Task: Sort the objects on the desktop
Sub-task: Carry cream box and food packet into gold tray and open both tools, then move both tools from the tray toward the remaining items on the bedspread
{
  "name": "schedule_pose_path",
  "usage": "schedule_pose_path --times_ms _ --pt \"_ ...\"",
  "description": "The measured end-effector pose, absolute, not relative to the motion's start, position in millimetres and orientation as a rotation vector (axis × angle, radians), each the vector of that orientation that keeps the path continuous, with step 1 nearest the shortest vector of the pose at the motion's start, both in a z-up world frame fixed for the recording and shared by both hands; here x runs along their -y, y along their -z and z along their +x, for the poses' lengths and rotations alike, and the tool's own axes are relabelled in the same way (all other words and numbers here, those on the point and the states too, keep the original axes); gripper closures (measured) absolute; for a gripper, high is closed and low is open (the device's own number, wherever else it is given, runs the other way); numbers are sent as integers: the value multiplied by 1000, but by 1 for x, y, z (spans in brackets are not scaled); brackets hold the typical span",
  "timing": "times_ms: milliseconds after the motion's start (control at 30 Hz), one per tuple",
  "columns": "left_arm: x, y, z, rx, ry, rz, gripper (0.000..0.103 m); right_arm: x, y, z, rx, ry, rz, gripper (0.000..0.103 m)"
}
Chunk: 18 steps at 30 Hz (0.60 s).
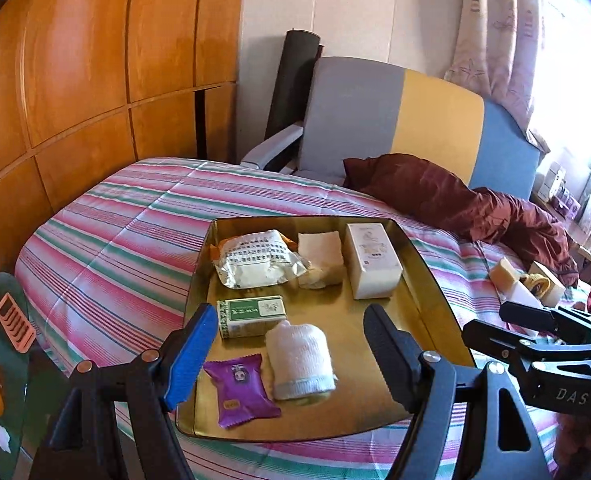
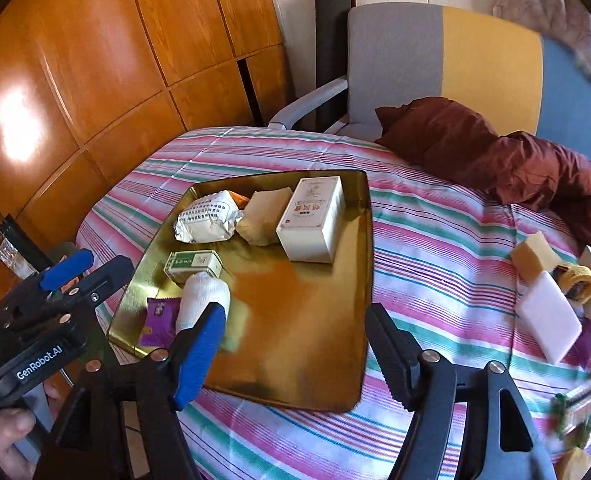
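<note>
Two black handheld grippers, each with one blue finger pad

The left gripper [image 1: 291, 354] has a black plastic frame with triangular cut-outs, round silver and copper-coloured screw heads at its pivots, a ribbed blue pad on one of its fingers [image 1: 189, 354] and a ribbed black pad on the other. The right gripper [image 2: 295, 354] is built the same way. Seen from across, the left one's body carries white "GenRobot.AI" lettering, and the right one's shows the white letters "DAS".
</note>
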State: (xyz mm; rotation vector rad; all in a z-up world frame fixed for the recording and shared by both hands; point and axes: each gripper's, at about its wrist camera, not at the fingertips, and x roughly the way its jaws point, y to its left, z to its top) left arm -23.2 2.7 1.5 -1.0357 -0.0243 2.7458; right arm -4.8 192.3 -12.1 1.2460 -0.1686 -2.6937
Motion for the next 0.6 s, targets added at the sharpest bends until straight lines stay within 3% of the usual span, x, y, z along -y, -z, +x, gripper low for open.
schedule_pose_path --times_ms 600 --pt "-36 -1 -15 -6 -2652 -1017 27 -276 25 35 295 2790 1370 26"
